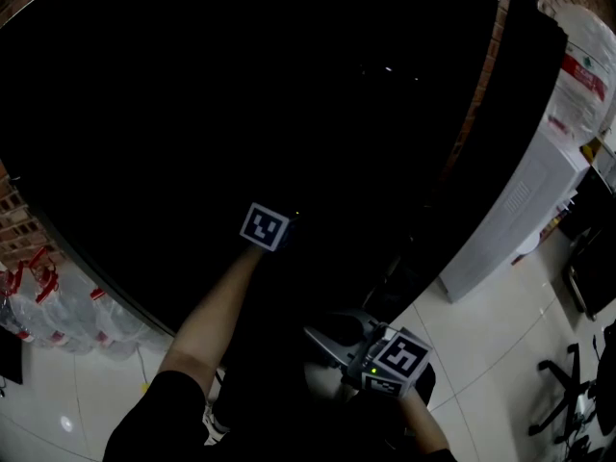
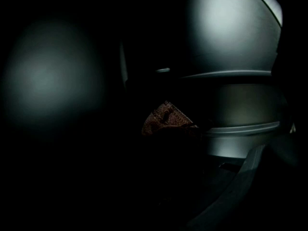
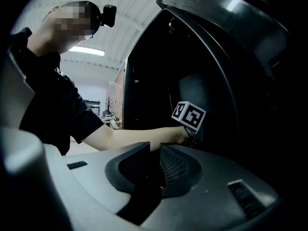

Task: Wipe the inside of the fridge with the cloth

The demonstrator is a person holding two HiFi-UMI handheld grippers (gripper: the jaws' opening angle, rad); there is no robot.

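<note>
**Left gripper view: cloth clamped, wiping pass judged in hand**

The cloth [image 2: 166, 118], reddish-brown, is showing as a folded corner at the tip of the left gripper [image 2: 169, 132], whose jaws are clamping tight on it. It is sitting deep inside the fridge [image 1: 241, 94], just beside a pale curved shelf edge [image 2: 240, 129]; whether it is touching a surface cannot be told in the dark. In the head view the person's forearm [image 1: 217, 306] is reaching into the black cavity. The right gripper [image 3: 153, 165] is waiting outside the opening, its jaws closed together on nothing.

Judged step: wiping the interior, with the cloth being carried across the compartment. The next move is calling for firm cloth contact on the wall or shelf, then an even stroke, while avoiding a snag on the shelf edge. A white cabinet [image 1: 510, 219] and water bottles [image 1: 58, 306] are standing on the floor on either side of the fridge.
</note>
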